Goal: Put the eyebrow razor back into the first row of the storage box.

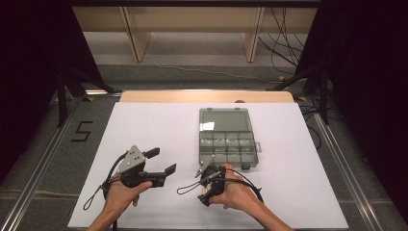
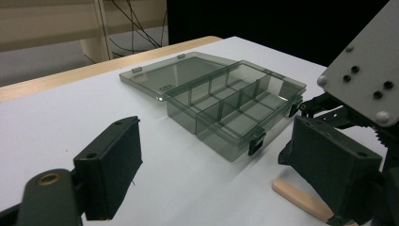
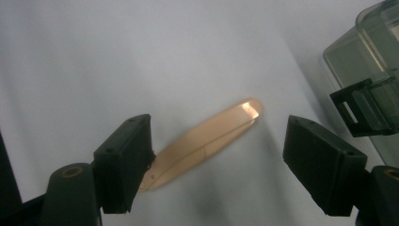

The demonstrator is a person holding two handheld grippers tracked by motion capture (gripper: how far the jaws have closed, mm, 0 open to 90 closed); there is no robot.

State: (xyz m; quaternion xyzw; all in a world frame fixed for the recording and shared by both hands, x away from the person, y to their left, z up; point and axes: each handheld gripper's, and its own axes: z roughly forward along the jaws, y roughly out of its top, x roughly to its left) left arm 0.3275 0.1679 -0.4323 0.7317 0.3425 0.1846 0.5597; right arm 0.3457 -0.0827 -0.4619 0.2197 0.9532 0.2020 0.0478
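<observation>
A slim tan piece (image 3: 207, 136), tapered like tweezers, lies flat on the white sheet. My right gripper (image 3: 219, 146) hangs over it, pointing down. Its jaws stand wide on either side of the piece, and the left pad (image 3: 124, 162) is close to the thick end. In the high view the right gripper (image 1: 211, 185) sits just in front of the box. A smoky clear compartment box (image 1: 227, 147) stands open, its lid (image 1: 224, 120) laid back flat. My left gripper (image 1: 161, 161) is open and holds nothing; it aims toward the box (image 2: 235, 110) and the tan piece (image 2: 296, 197).
The white sheet (image 1: 159, 125) covers the table, with a wooden strip (image 1: 207, 96) along the far edge. Black latches (image 2: 256, 141) jut from the box's near wall. Metal rails run down both sides, and cables lie on the floor behind.
</observation>
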